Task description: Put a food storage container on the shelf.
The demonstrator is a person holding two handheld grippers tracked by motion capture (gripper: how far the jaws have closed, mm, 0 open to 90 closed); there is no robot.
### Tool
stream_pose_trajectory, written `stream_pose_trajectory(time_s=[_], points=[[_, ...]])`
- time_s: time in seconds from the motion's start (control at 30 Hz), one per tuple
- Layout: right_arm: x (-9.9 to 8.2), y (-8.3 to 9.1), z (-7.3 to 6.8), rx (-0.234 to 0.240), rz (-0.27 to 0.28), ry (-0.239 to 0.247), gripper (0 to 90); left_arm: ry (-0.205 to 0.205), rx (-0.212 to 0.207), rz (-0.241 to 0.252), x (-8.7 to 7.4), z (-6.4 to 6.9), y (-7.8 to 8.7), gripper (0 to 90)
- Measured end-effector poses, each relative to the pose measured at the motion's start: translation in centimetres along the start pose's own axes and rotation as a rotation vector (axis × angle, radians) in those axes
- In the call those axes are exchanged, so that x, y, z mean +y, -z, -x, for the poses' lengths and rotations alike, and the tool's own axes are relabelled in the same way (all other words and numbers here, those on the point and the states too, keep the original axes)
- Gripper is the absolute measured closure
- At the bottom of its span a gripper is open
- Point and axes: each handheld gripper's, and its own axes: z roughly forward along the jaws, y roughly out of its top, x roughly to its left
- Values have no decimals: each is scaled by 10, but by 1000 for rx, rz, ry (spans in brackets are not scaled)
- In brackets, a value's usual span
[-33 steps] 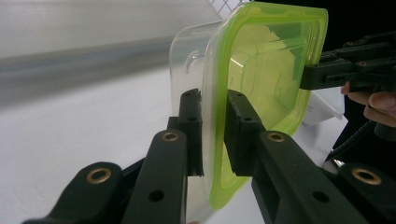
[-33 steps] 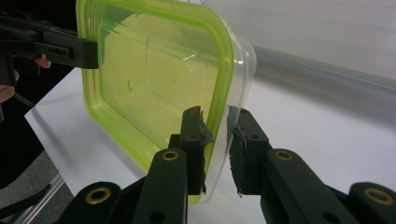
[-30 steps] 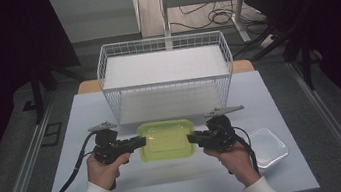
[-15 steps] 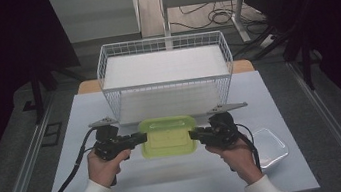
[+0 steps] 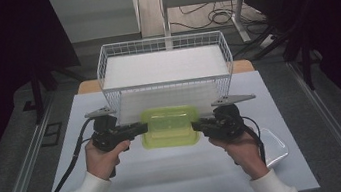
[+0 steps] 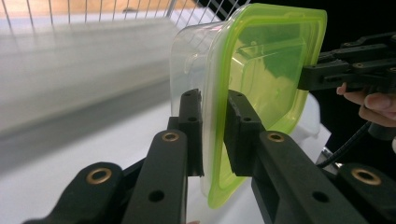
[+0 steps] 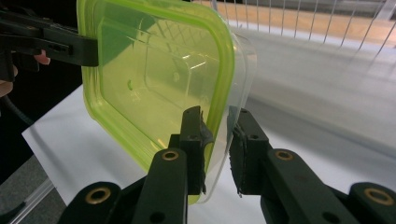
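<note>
- High view: a clear food container with a lime-green lid [image 5: 170, 126] hangs level above the white table [image 5: 180, 180], just in front of the white wire basket [image 5: 164, 66]. Its long axis runs left to right, from one hand to the other, and the lid faces up.
- The left claw [image 5: 139, 128] pinches the container's left short end and the right claw [image 5: 199, 125] pinches its right short end.
- Compared with a second ago, the container and both hands sit higher in this view and closer to the basket's front wall; the container has left the table surface.
- Both hands grip their handles with forearms in white sleeves coming in from below, the claws pointing inward at each other. A clear tray [image 5: 274, 144] lies on the table near the right wrist.
- Left gripper view: the left claw [image 6: 214, 133] is pressed onto the container's rim [image 6: 261, 93], one jaw on the lid side and one on the clear tub side. The right claw [image 6: 310, 77] bites the far end.
- Right gripper view: the right claw [image 7: 217, 144] clamps the near rim of the container [image 7: 159, 84] the same way, lid side to the view's left. The left claw [image 7: 88, 49] holds the far edge, with basket wires [image 7: 299, 21] behind.
</note>
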Motion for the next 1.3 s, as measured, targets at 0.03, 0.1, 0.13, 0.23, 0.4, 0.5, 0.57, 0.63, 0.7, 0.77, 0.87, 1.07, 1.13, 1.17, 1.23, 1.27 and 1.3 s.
stream_pose_trajectory(time_s=[0.03, 0.1, 0.13, 0.23, 0.4, 0.5, 0.57, 0.63, 0.7, 0.77, 0.87, 1.07, 1.13, 1.17, 1.23, 1.27, 1.3], points=[[3, 3, 0, 0, 4, 0, 757, -6, 3, 5, 4, 2, 2, 792], [15, 10, -1, 0, 16, 6, 757, -27, 8, 21, 16, 8, 6, 794], [19, 12, -2, -1, 22, 6, 757, -30, 6, 26, 19, 9, 8, 794], [30, 18, -2, -5, 33, 8, 758, -32, 0, 37, 30, 11, 10, 794], [43, 21, -1, -14, 45, 16, 757, -28, -6, 38, 43, 9, 12, 794], [49, 21, 1, -10, 53, 17, 757, -28, -8, 40, 50, 7, 12, 794], [51, 21, 1, -14, 57, 19, 758, -28, -4, 40, 52, 7, 12, 794], [55, 19, 3, -13, 61, 15, 757, -32, 0, 40, 55, 5, 12, 794], [60, 16, 7, -1, 69, 3, 758, -31, 2, 41, 60, 3, 11, 794], [62, 16, 9, 2, 71, -1, 758, -22, -2, 40, 64, 1, 10, 794], [71, 13, 13, 5, 72, -3, 758, -16, -7, 39, 73, -5, 8, 794], [83, 6, 21, 10, 77, -19, 762, -2, -15, 35, 85, -14, 5, 794], [91, 4, 25, 17, 79, -31, 764, 10, -21, 35, 93, -18, 3, 795], [91, 4, 25, 17, 79, -31, 764, 10, -21, 35, 93, -18, 3, 794], [99, 2, 31, 32, 79, -45, 766, 19, -29, 35, 100, -23, 2, 795], [102, 0, 33, 36, 77, -49, 766, 25, -31, 33, 103, -25, 0, 794], [104, -1, 35, 38, 76, -54, 766, 31, -34, 33, 105, -27, -1, 794]])
